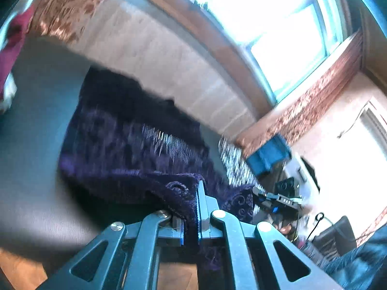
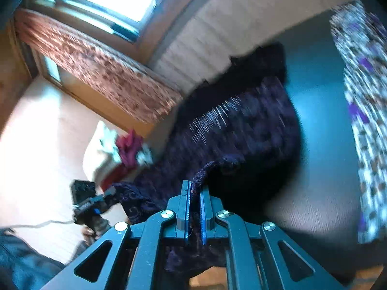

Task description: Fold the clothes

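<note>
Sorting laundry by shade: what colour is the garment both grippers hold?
Dark purple garment with a swirl pattern, clearest in the left wrist view.

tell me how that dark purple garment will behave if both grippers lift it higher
Probably floppy: the purple garment already sags between the left gripper and right gripper. It looks thick and textured, so likely grippy rather than slippery. The part on the table would probably drag behind.

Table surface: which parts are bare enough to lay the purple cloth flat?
Bare table lies left of the purple cloth, up to the red garment. Another free strip runs between the cloth and the patterned fabric. The middle is covered.
</note>
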`<action>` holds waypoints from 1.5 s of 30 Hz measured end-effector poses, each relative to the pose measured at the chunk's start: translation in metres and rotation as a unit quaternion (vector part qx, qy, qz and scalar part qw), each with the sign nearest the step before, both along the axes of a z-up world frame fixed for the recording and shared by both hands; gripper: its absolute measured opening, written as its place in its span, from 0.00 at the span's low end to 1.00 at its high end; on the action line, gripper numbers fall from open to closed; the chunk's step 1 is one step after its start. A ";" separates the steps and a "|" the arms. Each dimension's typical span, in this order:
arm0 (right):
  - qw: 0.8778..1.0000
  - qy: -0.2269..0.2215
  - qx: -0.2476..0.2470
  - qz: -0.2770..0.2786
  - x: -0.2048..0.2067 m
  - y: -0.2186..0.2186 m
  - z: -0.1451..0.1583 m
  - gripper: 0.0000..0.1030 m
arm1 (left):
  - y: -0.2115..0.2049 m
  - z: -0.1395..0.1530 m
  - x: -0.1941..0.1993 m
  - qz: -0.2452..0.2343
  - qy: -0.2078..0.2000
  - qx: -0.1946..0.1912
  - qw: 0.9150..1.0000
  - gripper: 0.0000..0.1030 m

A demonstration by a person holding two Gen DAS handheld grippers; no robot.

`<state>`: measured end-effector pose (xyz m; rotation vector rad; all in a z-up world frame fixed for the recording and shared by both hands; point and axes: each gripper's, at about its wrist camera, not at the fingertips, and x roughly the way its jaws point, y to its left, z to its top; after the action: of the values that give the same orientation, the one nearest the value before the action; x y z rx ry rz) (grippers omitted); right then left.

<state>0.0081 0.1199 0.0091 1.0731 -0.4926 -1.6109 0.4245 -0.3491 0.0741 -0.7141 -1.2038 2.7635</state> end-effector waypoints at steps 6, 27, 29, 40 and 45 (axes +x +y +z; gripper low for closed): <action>0.998 0.028 -0.037 -0.030 -0.080 -0.053 0.040 0.07 | -0.081 0.020 -0.076 0.059 0.039 0.006 0.997 0.05; 0.993 -0.021 0.113 -0.023 -0.124 -0.126 -0.059 0.04 | -0.113 -0.123 -0.099 0.063 -0.145 0.061 0.985 0.04; 0.993 -0.029 0.117 -0.019 -0.109 -0.113 -0.062 0.04 | -0.109 -0.120 -0.093 0.061 -0.138 0.068 0.986 0.04; 0.987 -0.012 0.147 0.055 -0.059 -0.102 -0.041 0.48 | -0.083 -0.099 -0.061 0.048 -0.097 0.105 0.989 0.04; 0.991 0.007 0.124 0.057 -0.065 -0.105 -0.032 0.11 | -0.095 -0.087 -0.055 0.060 -0.061 0.126 0.988 0.04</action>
<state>-0.0574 0.0148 -0.0229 1.2503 -0.2190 -1.6067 0.3700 -0.4442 -0.0133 -0.8186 -1.6349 2.6196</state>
